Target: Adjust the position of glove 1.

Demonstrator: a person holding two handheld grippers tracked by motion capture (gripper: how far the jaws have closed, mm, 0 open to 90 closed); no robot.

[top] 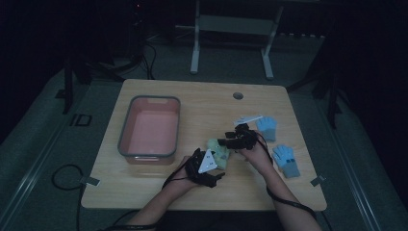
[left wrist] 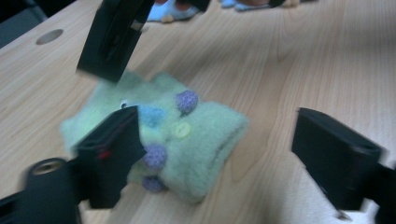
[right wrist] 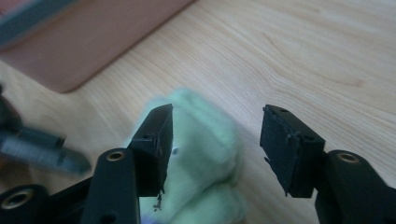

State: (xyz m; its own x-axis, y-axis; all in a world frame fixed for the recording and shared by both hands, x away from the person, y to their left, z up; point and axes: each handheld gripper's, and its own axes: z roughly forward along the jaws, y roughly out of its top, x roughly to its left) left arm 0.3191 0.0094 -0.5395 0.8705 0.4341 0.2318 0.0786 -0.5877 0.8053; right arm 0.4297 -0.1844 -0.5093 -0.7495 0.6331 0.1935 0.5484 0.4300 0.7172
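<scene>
A green felt mitt [top: 219,151] lies flat on the tabletop [top: 207,103], near the person's edge and a little right of the pink bin [top: 150,127]. It sits between the two tools: the left hand-held gripper [top: 211,177] is just beside it on the near side, and the right hand-held gripper [top: 230,143] comes at it from the far right.

In the left gripper view the mitt [left wrist: 187,140] lies ahead of the spread jaws and toward the left one, which overlaps its edge; whether that jaw touches the felt I cannot tell. The left hand-held gripper [left wrist: 215,154] is wide open and holds nothing. The mitt's long axis runs slantwise across this view, from far left to near right, with the buttons and purple pompoms facing up (which end is the cuff I cannot settle, the picture being blurred).

In the right gripper view the right hand-held gripper [right wrist: 215,140] is likewise spread, with the mitt [right wrist: 201,154] below and between its jaws, nearer the left one. Its tip also hangs just above the mitt's far end in the left gripper view.

Both tools seem about equally near. Two blue gloves [top: 284,159] lie apart at the right.
</scene>
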